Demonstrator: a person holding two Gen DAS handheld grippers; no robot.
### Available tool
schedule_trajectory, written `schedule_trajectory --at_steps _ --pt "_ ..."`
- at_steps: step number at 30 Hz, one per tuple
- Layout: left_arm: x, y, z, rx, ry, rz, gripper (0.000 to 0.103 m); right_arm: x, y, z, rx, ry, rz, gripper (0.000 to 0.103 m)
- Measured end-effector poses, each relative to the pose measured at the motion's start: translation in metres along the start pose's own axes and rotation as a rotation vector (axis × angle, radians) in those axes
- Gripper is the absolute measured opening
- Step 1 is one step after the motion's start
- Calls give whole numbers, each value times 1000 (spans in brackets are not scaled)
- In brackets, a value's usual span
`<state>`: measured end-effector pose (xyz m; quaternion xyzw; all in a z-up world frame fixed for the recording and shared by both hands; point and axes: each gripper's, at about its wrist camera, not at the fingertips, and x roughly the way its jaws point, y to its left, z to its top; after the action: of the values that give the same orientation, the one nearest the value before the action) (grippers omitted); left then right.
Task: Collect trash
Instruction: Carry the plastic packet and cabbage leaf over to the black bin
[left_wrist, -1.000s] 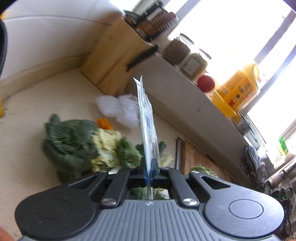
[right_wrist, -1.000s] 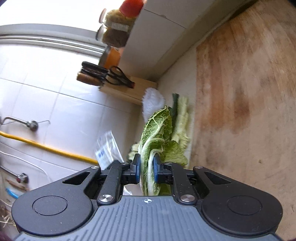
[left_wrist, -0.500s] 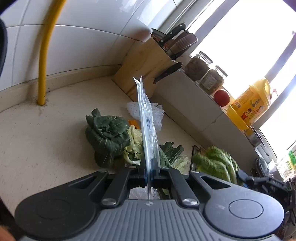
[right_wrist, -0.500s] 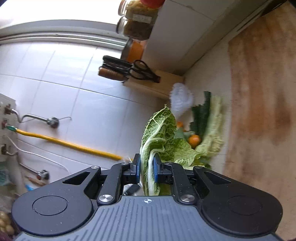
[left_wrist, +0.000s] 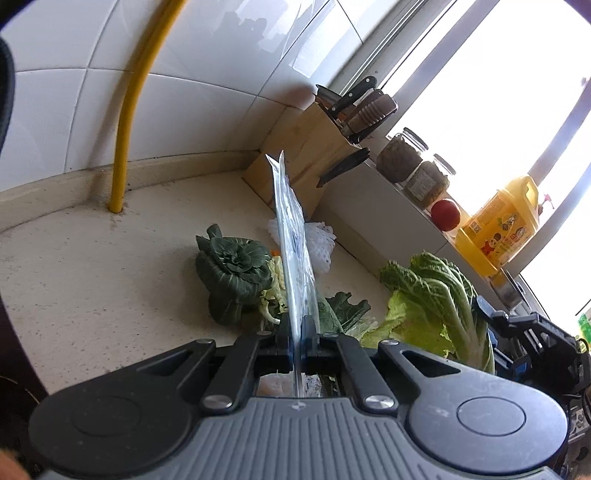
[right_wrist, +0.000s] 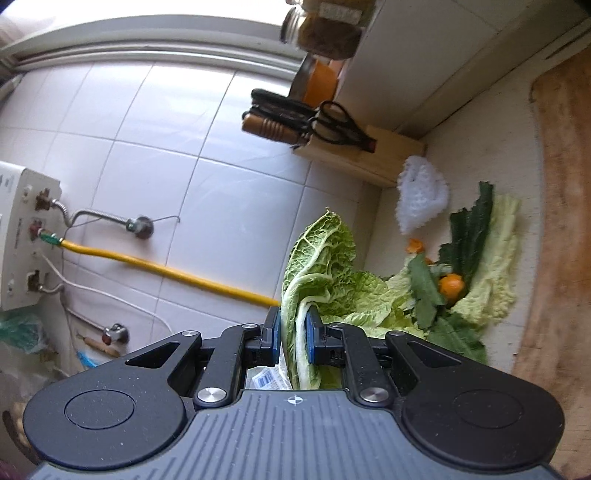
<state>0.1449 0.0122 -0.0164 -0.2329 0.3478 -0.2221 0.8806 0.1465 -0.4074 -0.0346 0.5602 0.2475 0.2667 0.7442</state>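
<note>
Counter (left_wrist: 92, 280): dropping away as both grippers are rising since a second ago.
Scrap pile (right_wrist: 461, 288): lying below the knife block (left_wrist: 295, 162), awaiting collection.
Right gripper (right_wrist: 291, 336): clamping a cabbage leaf (right_wrist: 321, 258), lifting clear.
Left gripper (left_wrist: 295, 339): pinching a wrapper (left_wrist: 291, 236), jaws nearly closed.

Left hand-held gripper (left_wrist: 295, 332) pinching clear plastic wrapper (left_wrist: 291, 240) edge-on above vegetable scraps (left_wrist: 236, 273).

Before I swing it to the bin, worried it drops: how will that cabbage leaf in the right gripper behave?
The napa cabbage leaf probably flops: its frilly top already curls over. The right gripper pinches the thicker white rib, likely firm but possibly slick.
</note>
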Motion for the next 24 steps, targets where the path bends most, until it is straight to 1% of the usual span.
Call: schedule_trajectory --at_steps 5,11,17,24 --pt "-6 6 -3 3 -6 1 3 14 -3 -7 28 18 -4 18" --pt "-20 15 -4 3 -25 -2 3 33 13 -18 8 46 3 18" --pt "-41 24 -6 6 -40 19 3 58 33 -34 -11 84 45 18" --pt "-72 43 -11 -10 -76 54 3 94 50 -62 -15 165 88 18"
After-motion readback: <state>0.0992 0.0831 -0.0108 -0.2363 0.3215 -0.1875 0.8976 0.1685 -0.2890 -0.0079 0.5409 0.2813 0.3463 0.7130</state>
